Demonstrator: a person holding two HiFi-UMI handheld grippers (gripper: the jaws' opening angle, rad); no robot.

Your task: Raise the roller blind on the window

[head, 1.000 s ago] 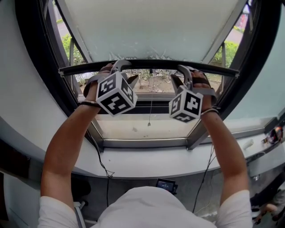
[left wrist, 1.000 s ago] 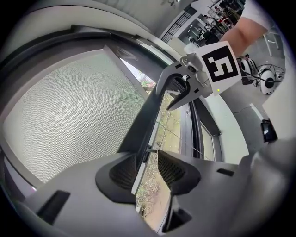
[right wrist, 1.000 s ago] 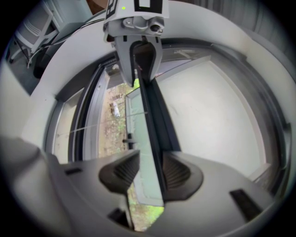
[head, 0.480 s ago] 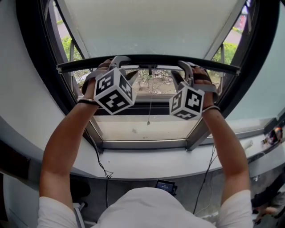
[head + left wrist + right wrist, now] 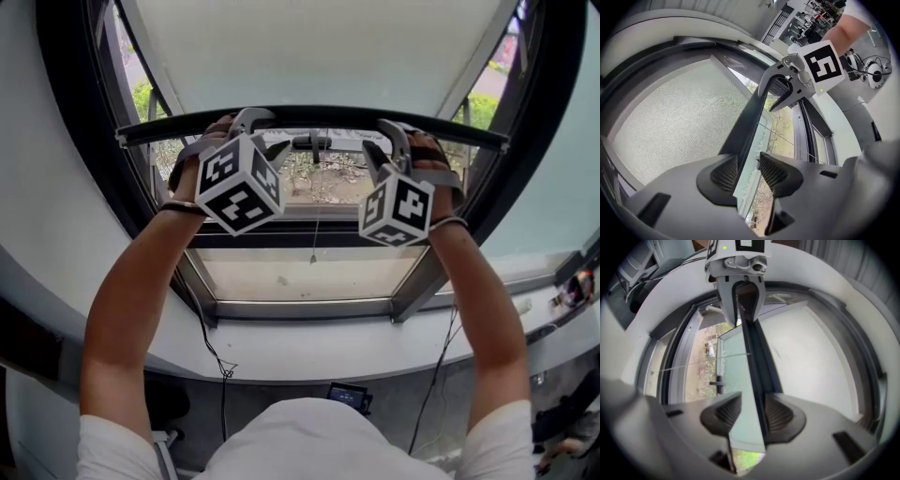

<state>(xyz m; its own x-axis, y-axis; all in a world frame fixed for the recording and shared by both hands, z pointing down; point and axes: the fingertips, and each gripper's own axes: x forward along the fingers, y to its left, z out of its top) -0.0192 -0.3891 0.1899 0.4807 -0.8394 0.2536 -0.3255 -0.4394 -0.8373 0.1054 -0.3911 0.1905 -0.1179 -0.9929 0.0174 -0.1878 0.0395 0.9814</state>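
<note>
The left gripper (image 5: 749,171) is closed on the dark bottom bar (image 5: 319,114) of the roller blind (image 5: 319,47), with 1 ribbed pad on each side of the bar and the jaws set wide to take it. The right gripper (image 5: 749,414) holds the same bar in the same way, well apart from the left one along the bar. In the head view, the left gripper is on the bar's left part and the right gripper on its right part. Each gripper carries a white cube with black square markers, the left cube (image 5: 239,185) and the right cube (image 5: 397,211) facing the camera. 2 bare forearms (image 5: 141,300) reach up from the bottom of the picture to the grippers.

The bar runs level across the window (image 5: 300,305), a little above the middle of the opening. Pale, finely woven blind fabric covers the glass above it. Below the bar the pane is uncovered and shows bare ground and green plants outside. A thin pull cord (image 5: 315,220) hangs from the bar's middle, between the 2 grippers. Below the dark window frame lies a white sill (image 5: 309,347), and a black cable (image 5: 211,328) trails across it at the left.
</note>
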